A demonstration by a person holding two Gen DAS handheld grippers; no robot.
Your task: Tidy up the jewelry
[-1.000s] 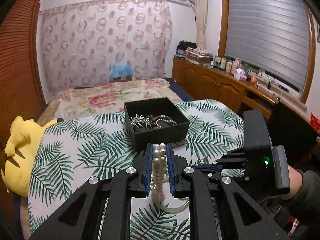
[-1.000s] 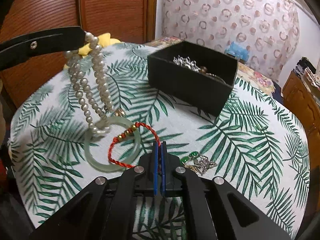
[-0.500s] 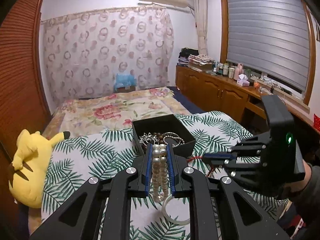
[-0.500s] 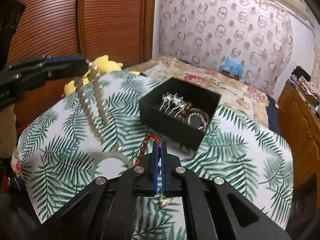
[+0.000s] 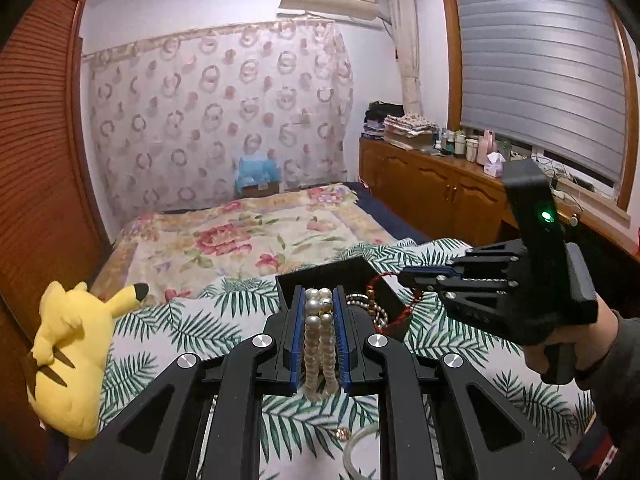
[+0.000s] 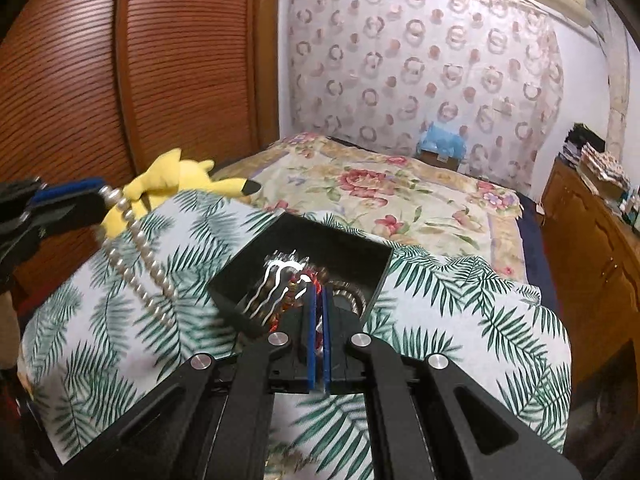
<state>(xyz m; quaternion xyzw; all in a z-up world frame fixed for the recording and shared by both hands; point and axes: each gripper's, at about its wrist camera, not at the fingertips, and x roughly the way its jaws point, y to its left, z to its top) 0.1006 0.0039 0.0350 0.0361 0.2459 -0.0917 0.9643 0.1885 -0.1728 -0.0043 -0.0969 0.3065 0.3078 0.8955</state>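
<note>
My left gripper (image 5: 319, 296) is shut on a white pearl necklace (image 5: 319, 336) that hangs down in a loop above the palm-leaf cloth; the necklace also shows in the right wrist view (image 6: 138, 256). My right gripper (image 6: 319, 294) is shut on a red cord bracelet (image 5: 394, 300) and holds it over the near edge of the black jewelry box (image 6: 344, 248), which holds silver and beaded pieces. In the left wrist view the right gripper (image 5: 404, 278) is to the right of the box (image 5: 340, 276). A pale green bangle (image 5: 360, 448) lies on the cloth below the left gripper.
A yellow plush toy (image 5: 68, 356) lies at the left edge of the cloth. A bed with a floral cover (image 5: 248, 236) is behind. A wooden cabinet (image 5: 440, 192) with bottles runs along the right wall. A small gold piece (image 5: 343, 434) lies by the bangle.
Both grippers have risen and moved toward the box. The pearl necklace has lifted off the bangle. The red bracelet has come off the cloth and now hangs over the box.
</note>
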